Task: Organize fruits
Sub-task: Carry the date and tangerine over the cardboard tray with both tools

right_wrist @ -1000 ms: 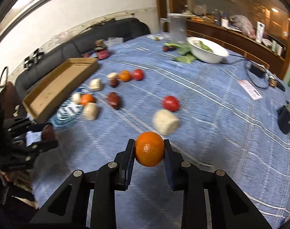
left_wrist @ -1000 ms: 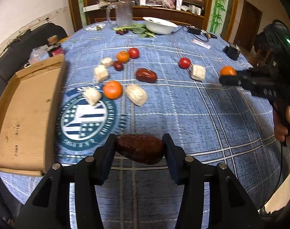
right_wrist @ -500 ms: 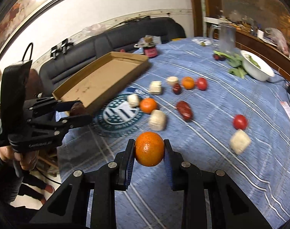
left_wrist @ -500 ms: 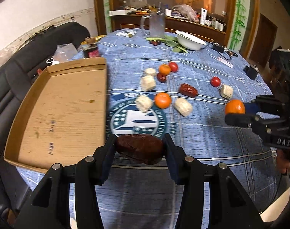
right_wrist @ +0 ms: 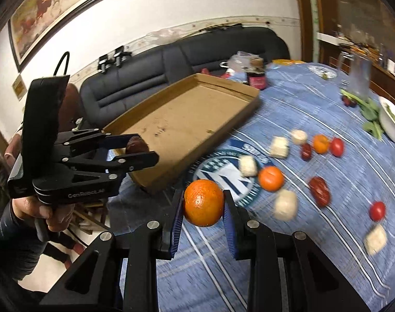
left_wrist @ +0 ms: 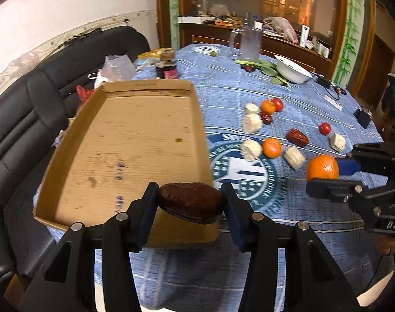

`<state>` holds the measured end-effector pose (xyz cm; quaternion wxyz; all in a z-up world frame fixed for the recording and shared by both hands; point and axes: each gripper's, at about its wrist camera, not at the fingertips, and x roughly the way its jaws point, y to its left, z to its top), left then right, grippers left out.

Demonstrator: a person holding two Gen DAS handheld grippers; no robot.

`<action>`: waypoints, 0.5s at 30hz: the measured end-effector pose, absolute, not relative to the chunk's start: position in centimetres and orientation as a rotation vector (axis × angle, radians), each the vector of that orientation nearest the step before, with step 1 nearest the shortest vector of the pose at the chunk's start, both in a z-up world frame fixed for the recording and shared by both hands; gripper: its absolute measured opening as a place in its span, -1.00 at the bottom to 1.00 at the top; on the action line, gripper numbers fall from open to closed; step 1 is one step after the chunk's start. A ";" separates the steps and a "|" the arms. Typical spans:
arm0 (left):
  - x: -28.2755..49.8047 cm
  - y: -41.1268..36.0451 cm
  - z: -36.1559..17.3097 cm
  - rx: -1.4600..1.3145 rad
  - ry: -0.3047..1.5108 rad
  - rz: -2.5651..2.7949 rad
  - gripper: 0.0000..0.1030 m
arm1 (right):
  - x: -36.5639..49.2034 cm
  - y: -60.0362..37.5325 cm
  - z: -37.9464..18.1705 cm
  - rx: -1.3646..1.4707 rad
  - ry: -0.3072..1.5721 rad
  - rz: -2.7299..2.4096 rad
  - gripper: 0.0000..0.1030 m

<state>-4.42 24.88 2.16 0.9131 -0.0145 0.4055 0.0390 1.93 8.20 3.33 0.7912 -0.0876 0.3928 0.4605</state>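
Observation:
My left gripper (left_wrist: 189, 205) is shut on a dark red date (left_wrist: 190, 203) and holds it above the near right corner of the empty cardboard tray (left_wrist: 124, 140). My right gripper (right_wrist: 204, 202) is shut on an orange (right_wrist: 204, 202), above the blue tablecloth just right of the tray (right_wrist: 187, 119). The orange also shows in the left wrist view (left_wrist: 322, 167). The left gripper (right_wrist: 142, 149) with the date (right_wrist: 135, 144) shows in the right wrist view. Loose on the cloth lie oranges (left_wrist: 272, 147), tomatoes (left_wrist: 324, 128), red dates (left_wrist: 297, 137) and pale blocks (left_wrist: 252, 122).
A white bowl (left_wrist: 291, 70) with greens, a glass jug (left_wrist: 249, 43), a dark jar (left_wrist: 170, 70) and a small black box (left_wrist: 362, 118) stand at the table's far side. A black sofa (left_wrist: 28, 98) lies left of the tray.
Both grippers have swung left toward the cardboard tray with their fruit. The left gripper now hangs over the tray's near corner; the right one follows beside it.

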 end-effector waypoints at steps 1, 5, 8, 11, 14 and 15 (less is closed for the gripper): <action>-4.4 25.2 2.2 -0.031 0.834 0.086 -0.08 | 1.9 8.9 3.2 -0.193 0.845 1.002 -0.45; -4.2 27.2 2.5 -0.044 0.827 0.125 -0.08 | 2.3 11.2 3.0 -0.195 0.856 1.045 -0.45; -3.9 28.7 2.5 -0.046 0.826 0.155 -0.08 | 2.6 12.8 2.9 -0.201 0.857 1.065 -0.45; -3.6 30.0 2.2 -0.051 0.831 0.180 -0.08 | 2.9 14.7 3.0 -0.207 0.861 1.100 -0.45; -3.2 31.4 1.8 -0.067 0.838 0.203 -0.08 | 2.9 16.8 2.6 -0.219 0.871 1.136 -0.45; -3.0 31.8 1.6 -0.072 0.843 0.210 -0.08 | 2.9 17.4 2.4 -0.226 0.875 1.144 -0.45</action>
